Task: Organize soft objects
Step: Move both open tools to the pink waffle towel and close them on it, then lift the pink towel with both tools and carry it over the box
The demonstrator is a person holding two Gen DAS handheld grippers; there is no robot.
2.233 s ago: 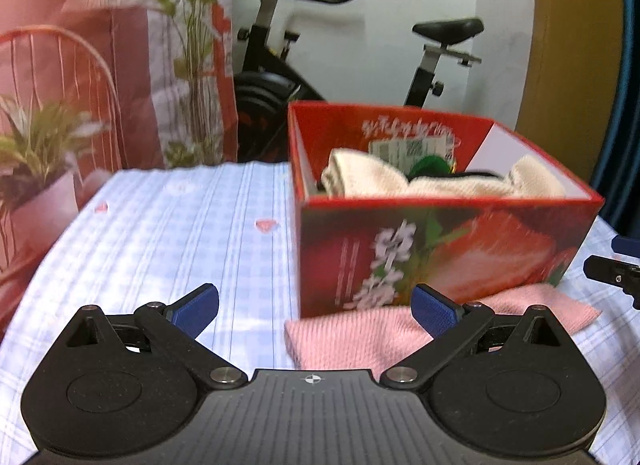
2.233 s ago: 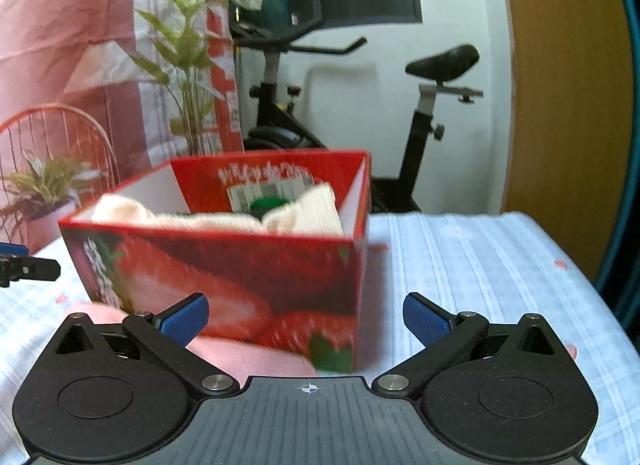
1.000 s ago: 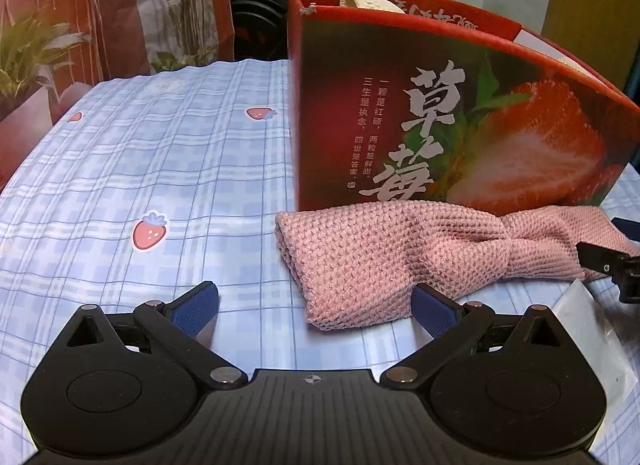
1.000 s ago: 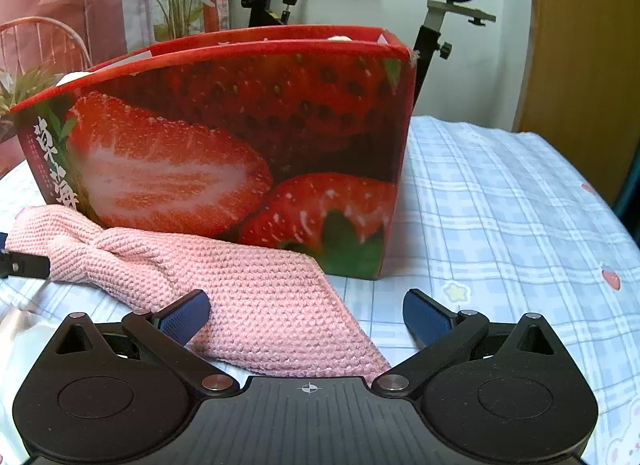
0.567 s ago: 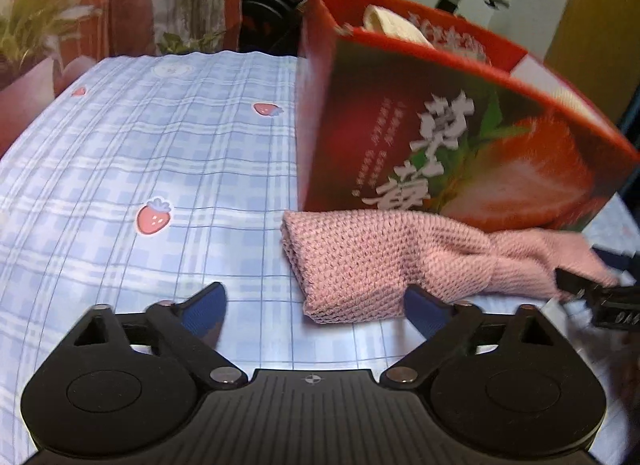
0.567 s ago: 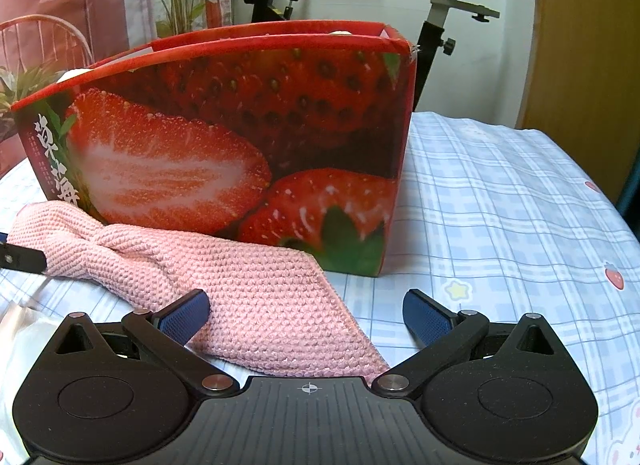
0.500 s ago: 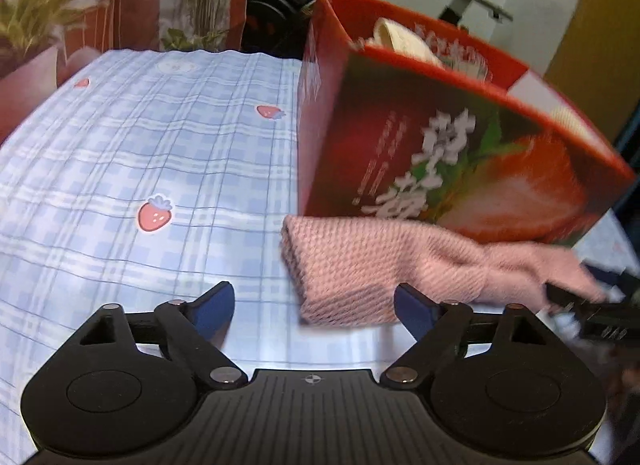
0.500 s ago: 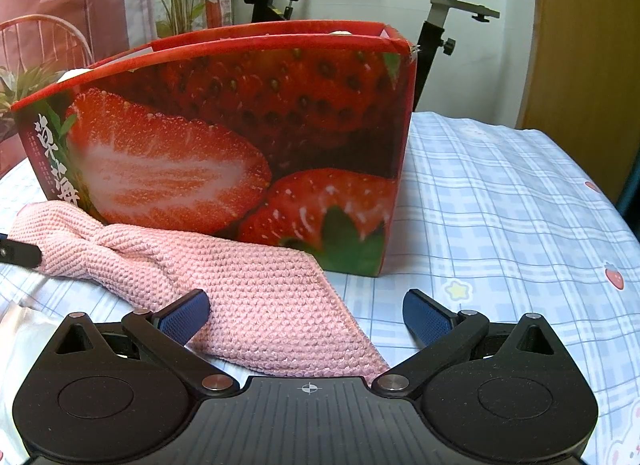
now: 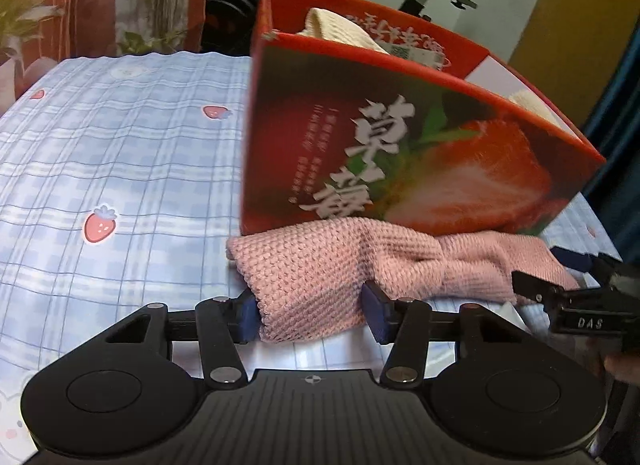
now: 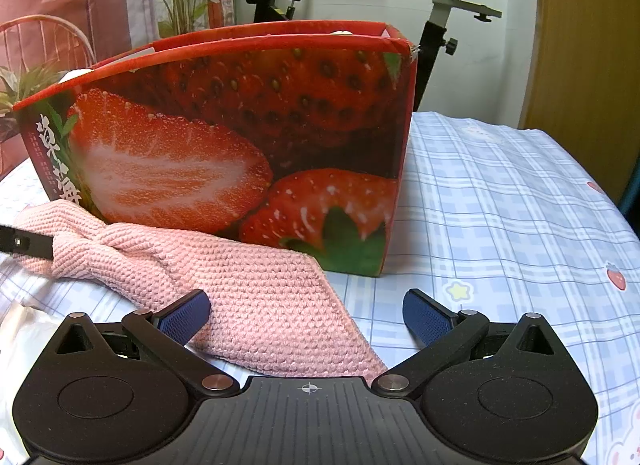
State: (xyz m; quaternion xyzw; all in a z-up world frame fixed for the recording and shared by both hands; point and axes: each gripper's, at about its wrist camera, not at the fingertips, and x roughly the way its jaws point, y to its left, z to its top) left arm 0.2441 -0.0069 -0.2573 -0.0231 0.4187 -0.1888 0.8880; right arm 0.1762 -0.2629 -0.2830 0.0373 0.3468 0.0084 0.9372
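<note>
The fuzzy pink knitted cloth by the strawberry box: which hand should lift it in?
Left, probably. The left hand-held gripper has just been closing, with its pads against the pink knitted cloth's end. The right hand-held gripper gapes open, the cloth's other corner merely lying between its fingers.

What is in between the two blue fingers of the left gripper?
In the left wrist view, the near end of the pink knitted towel sits between the left gripper fingers, which have just been closing onto it.
</note>
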